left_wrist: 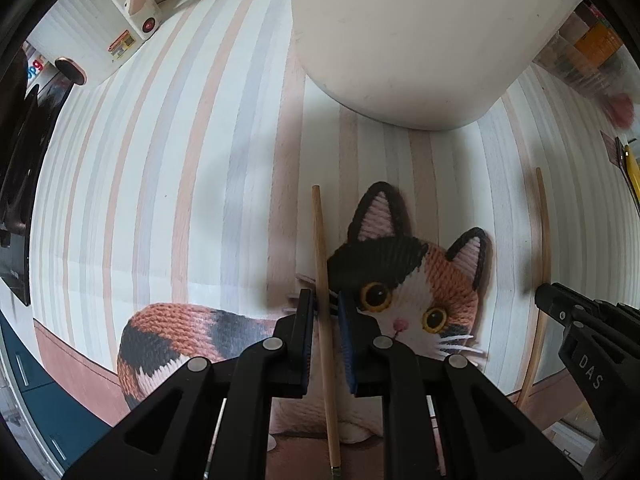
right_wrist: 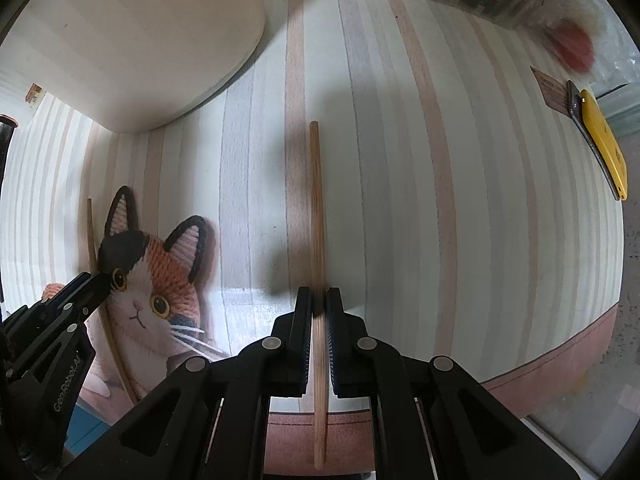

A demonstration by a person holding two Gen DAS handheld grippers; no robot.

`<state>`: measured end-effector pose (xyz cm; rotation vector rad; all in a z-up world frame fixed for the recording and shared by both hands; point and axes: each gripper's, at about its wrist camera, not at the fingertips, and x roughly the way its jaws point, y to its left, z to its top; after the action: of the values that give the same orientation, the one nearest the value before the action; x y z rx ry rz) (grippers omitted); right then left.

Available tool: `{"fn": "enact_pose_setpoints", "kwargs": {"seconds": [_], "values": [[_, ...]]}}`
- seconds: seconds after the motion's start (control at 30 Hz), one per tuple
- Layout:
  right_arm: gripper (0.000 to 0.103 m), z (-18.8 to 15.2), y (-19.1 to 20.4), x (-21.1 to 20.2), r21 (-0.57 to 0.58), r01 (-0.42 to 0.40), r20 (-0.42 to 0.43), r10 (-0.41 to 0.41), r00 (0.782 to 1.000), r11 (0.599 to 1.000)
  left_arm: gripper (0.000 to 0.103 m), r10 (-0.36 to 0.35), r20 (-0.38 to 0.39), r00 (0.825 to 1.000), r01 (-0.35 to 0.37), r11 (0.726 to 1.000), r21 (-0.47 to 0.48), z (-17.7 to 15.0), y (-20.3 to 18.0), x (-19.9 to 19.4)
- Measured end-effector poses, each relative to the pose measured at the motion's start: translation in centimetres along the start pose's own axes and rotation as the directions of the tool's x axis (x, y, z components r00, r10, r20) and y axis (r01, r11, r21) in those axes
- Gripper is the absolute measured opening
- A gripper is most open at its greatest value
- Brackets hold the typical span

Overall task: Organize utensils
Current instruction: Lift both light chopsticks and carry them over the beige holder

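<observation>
While both grippers point down at striped cat-print mat [right_wrist: 400, 160]: L gripper [left_wrist: 326, 312], jaws slightly apart, straddles chopstick no. 1 [left_wrist: 320, 240], which lies on mat beside cat's face; pads not clearly pressing. R gripper [right_wrist: 319, 304], jaws nearly together, clamped on chopstick no. 2 [right_wrist: 317, 200], further right on bare stripes. White container [left_wrist: 400, 40] stands beyond, near both.

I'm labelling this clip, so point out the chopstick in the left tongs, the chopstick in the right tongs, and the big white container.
Thin wooden chopstick [left_wrist: 320, 236], left wrist view, upper shaft.
Second wooden chopstick [right_wrist: 317, 200], right wrist view, mid shaft.
Large white plastic container [left_wrist: 404, 40], left wrist view, side wall.
</observation>
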<state>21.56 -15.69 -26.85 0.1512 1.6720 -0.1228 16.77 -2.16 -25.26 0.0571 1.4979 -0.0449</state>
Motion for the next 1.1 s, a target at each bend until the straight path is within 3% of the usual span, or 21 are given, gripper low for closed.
{"fn": "enact_pose_setpoints", "kwargs": {"seconds": [0.17,0.27,0.57,0.87,1.1], "values": [[0.008,-0.8,0.6,-0.2,-0.002,0.015,0.023,-0.015,1.000,1.000,0.005,-0.011,0.010,1.000,0.011,1.000,0.014,1.0,0.5,0.8],[0.007,-1.4,0.4,-0.4,0.023,-0.002,0.040,0.001,0.999,1.000,0.004,0.027,0.030,0.999,-0.028,0.999,0.020,1.0,0.8,0.8],[0.007,-3.3,-1.0,-4.7,0.055,-0.079,0.178,0.069,0.982,0.995,0.004,0.079,0.173,0.982,-0.083,0.996,0.013,0.1,3.2,-4.5],[0.007,-4.4,-0.7,-12.5,0.010,-0.140,0.381,0.125,0.916,0.990,0.004,0.047,0.329,0.943,-0.032,0.998,-0.049,-0.2,5.6,-11.8],[0.007,-4.1,0.2,-17.6,-0.024,-0.204,0.480,0.191,0.856,0.979,0.004,0.014,0.453,0.891,0.022,0.997,-0.074,0.4,6.6,-18.0]]}}
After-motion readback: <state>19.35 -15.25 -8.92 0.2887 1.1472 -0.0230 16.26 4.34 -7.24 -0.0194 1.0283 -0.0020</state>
